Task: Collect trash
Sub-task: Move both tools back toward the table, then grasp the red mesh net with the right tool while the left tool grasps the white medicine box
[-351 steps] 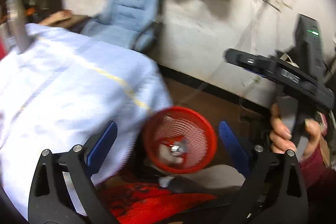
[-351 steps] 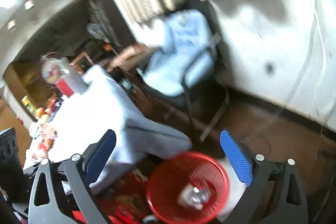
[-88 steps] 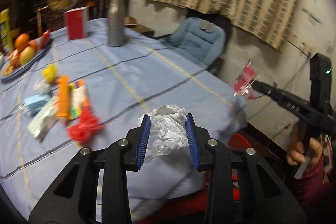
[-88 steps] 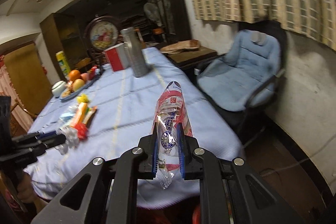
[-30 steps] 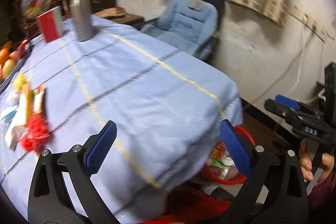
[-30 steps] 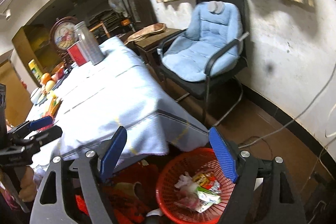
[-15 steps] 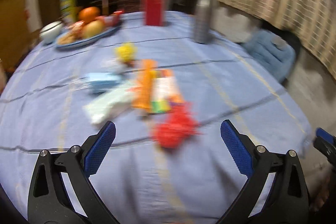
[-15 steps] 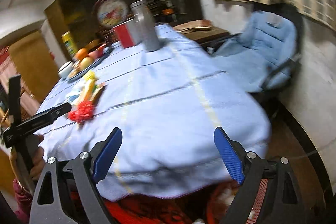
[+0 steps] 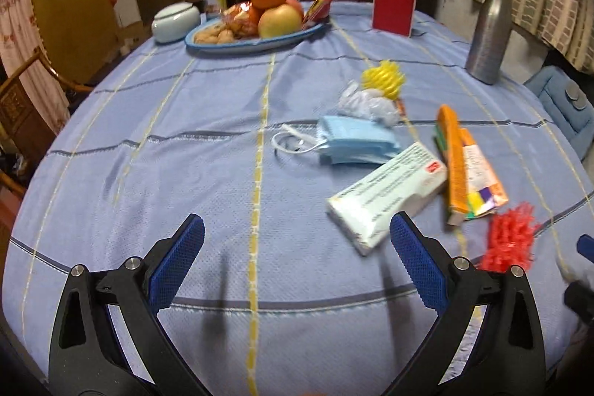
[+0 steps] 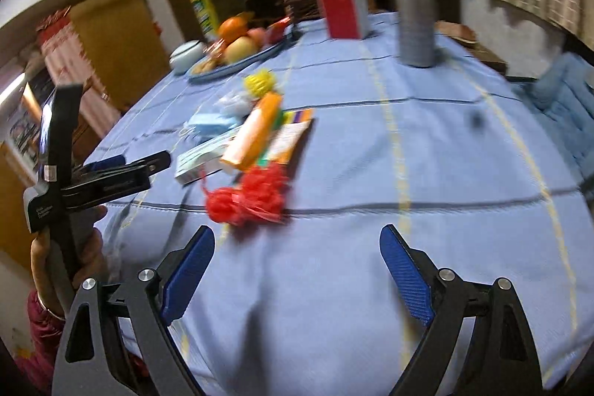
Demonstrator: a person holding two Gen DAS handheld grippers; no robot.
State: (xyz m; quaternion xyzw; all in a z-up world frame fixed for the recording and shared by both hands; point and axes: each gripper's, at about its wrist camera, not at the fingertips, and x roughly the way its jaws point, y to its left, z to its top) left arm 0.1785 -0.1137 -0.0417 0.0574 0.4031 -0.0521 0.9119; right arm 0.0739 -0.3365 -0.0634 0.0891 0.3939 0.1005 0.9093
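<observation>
- While both tools are held above the near edge of the desk [image 9: 185, 121], nothing is gripped by either.
- Left tool [image 9: 293, 266]: its blue pads are seen spread wide apart, with only the blue checked cloth between them.
- Right tool [image 10: 297, 273]: its pads are likewise spread wide and empty; the jaws have just been opening.
- Trash is found loose on the cloth, grouped to the right of the left tool and ahead-left of the right tool.
- A red mesh wad [image 9: 510, 238] is noted nearest the desk edge, just beside the left tool's right finger in the left view.
- A white box [image 9: 386, 197] is seen lying flat, its near corner close to that same finger.
- An orange carton [image 9: 454, 166] is seen on its long side, touching a colourful packet [image 9: 480, 180] on its right.
- A blue face mask [image 9: 352, 140] with a white ear loop is recorded behind the box.
- A crumpled clear wrapper [image 9: 365, 104] and a yellow mesh ball [image 9: 384, 80] are seen further back, touching each other.
- At the far side, a fruit plate [image 9: 256, 41], a white lidded jar [image 9: 174, 21], a red box [image 9: 393, 4] and a steel bottle [image 9: 488, 32] are standing upright.
- A hand [image 10: 67, 255] on the left tool's handle is visible in the right view, with a dark red sleeve [image 10: 37, 329] below it.
</observation>
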